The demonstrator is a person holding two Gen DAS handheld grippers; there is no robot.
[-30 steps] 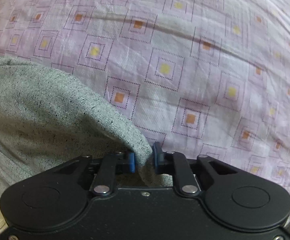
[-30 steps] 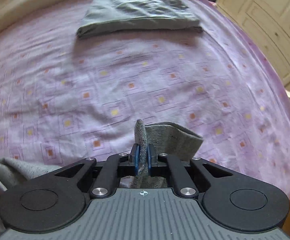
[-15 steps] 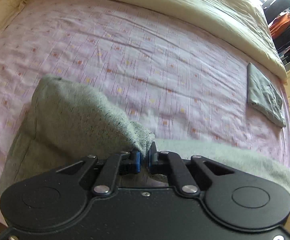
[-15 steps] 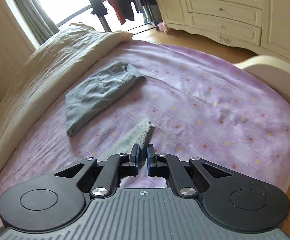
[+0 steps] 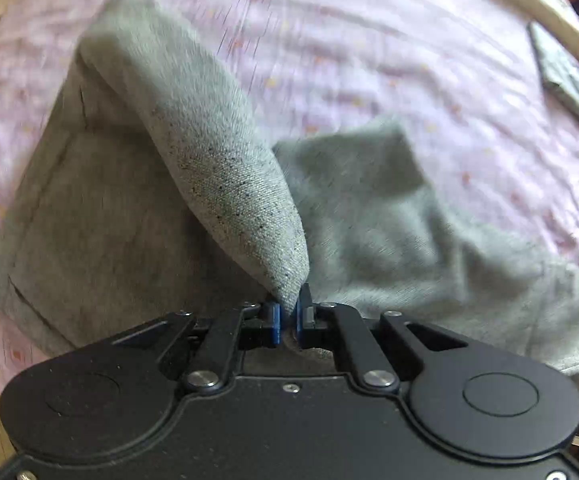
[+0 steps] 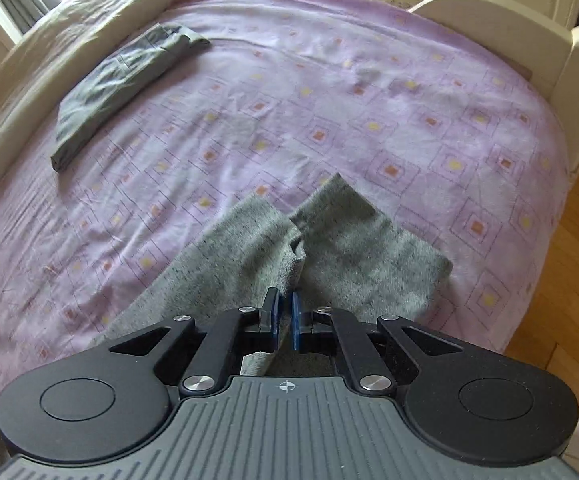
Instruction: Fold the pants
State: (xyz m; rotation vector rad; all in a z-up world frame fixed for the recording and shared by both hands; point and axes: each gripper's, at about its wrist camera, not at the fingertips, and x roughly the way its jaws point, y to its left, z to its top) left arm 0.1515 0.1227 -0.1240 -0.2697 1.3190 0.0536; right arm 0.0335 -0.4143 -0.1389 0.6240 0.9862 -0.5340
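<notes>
Straight ahead of the left hand-held gripper (image 5: 287, 316), a speckled light-grey woven pair of pants (image 5: 217, 152) rises in a taut cone of cloth to its blue pads, which are closed tight on the tip of that cone. Beyond and to the left of this hand-held gripper the wider body of the garment lies flat on the bed's lilac sheet printed with orange and yellow squares (image 5: 369, 40); to its right another stretch of the same grey cloth sags away loosely.

Ahead of the right hand-held gripper (image 6: 283, 312), the pants (image 6: 341, 240) show as two narrow ends, seemingly the legs, lying side by side and running forward and slightly rightward from the fingers, resting on the sheet (image 6: 409, 120). Its jaws are nearly closed, pinching an edge of the cloth that passes down between them.

The garment's long axis seems to run between the two grips, left one over the broad part, right one over the narrow ends. Judging from this, the fold depends on carrying the lifted cloth along that axis, and neither hand is nearer, since both already have hold.

Far ahead and left of the right hand-held gripper, well apart, a dark grey folded garment (image 6: 121, 80) lies near the cream duvet (image 6: 49, 40).
</notes>
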